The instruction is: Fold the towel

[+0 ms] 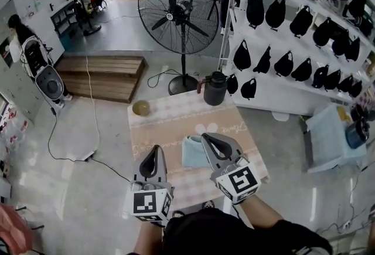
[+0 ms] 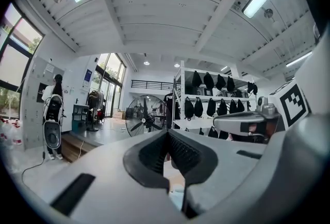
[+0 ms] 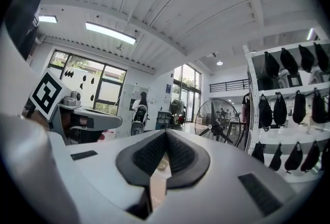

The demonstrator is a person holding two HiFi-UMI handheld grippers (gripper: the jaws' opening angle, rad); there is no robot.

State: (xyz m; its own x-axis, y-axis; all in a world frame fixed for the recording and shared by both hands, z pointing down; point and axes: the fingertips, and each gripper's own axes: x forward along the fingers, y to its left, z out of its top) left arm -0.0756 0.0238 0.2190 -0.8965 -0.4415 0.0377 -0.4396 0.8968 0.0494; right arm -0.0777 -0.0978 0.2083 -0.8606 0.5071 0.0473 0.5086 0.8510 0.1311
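A light blue towel (image 1: 193, 152) lies folded into a small rectangle on the table (image 1: 176, 122), which has a pale pink patterned cloth. My left gripper (image 1: 155, 150) is held level over the table's near left part, to the left of the towel, with its jaws shut and nothing in them. My right gripper (image 1: 207, 139) hovers level just right of the towel and partly over its right edge, also shut and empty. In the left gripper view the jaws (image 2: 167, 134) meet at the tip. In the right gripper view the jaws (image 3: 165, 133) do the same.
A black jug (image 1: 215, 88) stands at the table's far right corner and a small bowl (image 1: 140, 108) at its far left. Behind are a big floor fan (image 1: 174, 12), a white rack of black bags (image 1: 293, 60) and a wooden platform (image 1: 99, 75). A person (image 1: 23, 43) stands far left.
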